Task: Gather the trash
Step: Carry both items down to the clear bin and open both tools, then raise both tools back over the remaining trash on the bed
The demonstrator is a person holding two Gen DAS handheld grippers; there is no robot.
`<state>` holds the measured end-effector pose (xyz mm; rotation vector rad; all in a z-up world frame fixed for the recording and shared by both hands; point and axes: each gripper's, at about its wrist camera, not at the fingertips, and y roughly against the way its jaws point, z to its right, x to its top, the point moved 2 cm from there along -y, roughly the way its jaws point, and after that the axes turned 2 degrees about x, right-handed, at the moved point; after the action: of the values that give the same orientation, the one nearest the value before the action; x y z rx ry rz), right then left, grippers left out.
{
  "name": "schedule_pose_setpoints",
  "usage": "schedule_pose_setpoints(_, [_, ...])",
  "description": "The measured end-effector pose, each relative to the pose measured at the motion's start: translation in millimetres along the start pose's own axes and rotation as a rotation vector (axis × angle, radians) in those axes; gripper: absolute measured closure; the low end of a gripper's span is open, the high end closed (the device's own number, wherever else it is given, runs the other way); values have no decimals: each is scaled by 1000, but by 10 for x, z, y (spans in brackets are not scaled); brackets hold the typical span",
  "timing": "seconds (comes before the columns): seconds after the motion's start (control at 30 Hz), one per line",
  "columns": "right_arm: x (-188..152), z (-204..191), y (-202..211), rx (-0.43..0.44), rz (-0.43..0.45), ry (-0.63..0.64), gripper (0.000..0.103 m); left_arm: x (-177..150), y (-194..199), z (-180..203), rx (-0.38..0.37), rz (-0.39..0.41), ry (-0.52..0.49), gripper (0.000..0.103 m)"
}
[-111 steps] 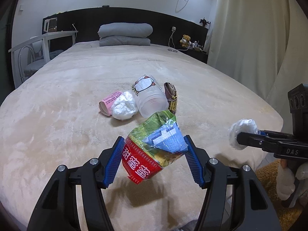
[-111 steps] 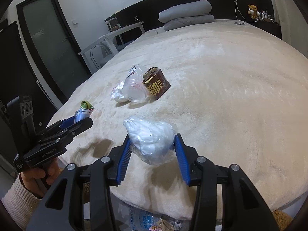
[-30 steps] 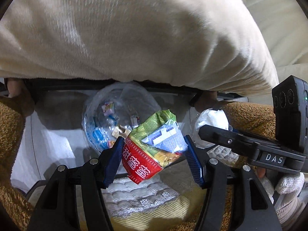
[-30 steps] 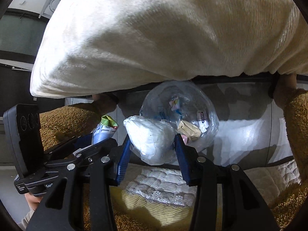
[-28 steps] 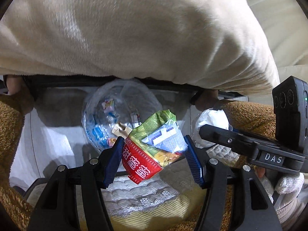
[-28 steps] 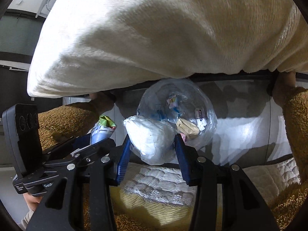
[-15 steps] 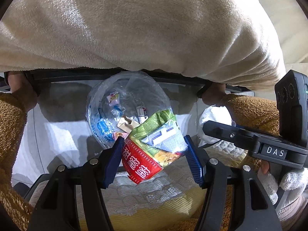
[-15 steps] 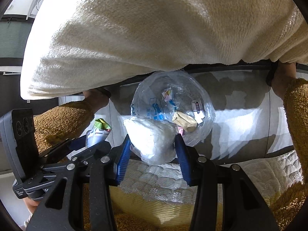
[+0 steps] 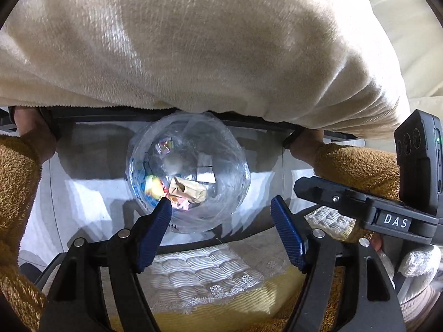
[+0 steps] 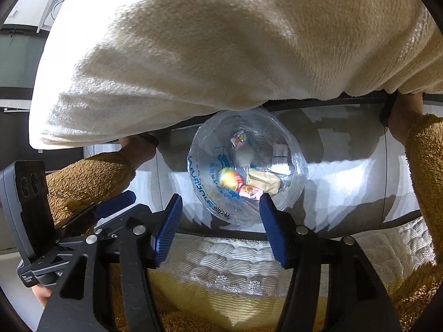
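Note:
A clear plastic trash bag point(image 9: 240, 163) point(image 10: 299, 166) stands open on the floor below the bed edge, with several wrappers inside. The green and red snack packet point(image 9: 153, 186) point(image 10: 228, 180) and the white crumpled wad point(image 9: 173, 163) point(image 10: 245, 155) show as blurs inside the bag's mouth. My left gripper point(image 9: 221, 204) hangs over the bag, its jaws opening with nothing between them. My right gripper point(image 10: 220, 202) is beside it, jaws also opening and empty. Each gripper shows at the side of the other's view: the right gripper point(image 9: 301, 189) and the left gripper point(image 10: 119, 199).
A cream blanket point(image 9: 210, 44) hangs over the bed edge above the bag. Brown fluffy fabric point(image 9: 16, 182) lies on both sides on the glossy floor point(image 9: 91, 193). Quilted white and yellow fabric point(image 9: 205, 279) fills the near edge. A gloved hand point(image 9: 415, 262) holds the right gripper.
Both grippers have let go. The snack packet has dropped from the left jaws and the white wad from the right jaws, both down into the bag. Both jaws stand wider.

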<state>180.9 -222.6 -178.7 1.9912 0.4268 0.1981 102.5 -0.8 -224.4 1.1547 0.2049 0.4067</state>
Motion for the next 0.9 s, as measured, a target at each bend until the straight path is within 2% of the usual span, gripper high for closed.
schedule_pose_setpoints(0.33, [-10,-50,95,-4,45,26,45,-11,153,34,-7,69,-35,30])
schedule_pose_setpoints(0.77, [-55,-132,350,-13,159,97,45,-53,580,151,-35,270,-120,31])
schedule_pose_setpoints(0.9, [-96,-147,514,4,231,125,45,-93,723,218,-27,343,-162,30])
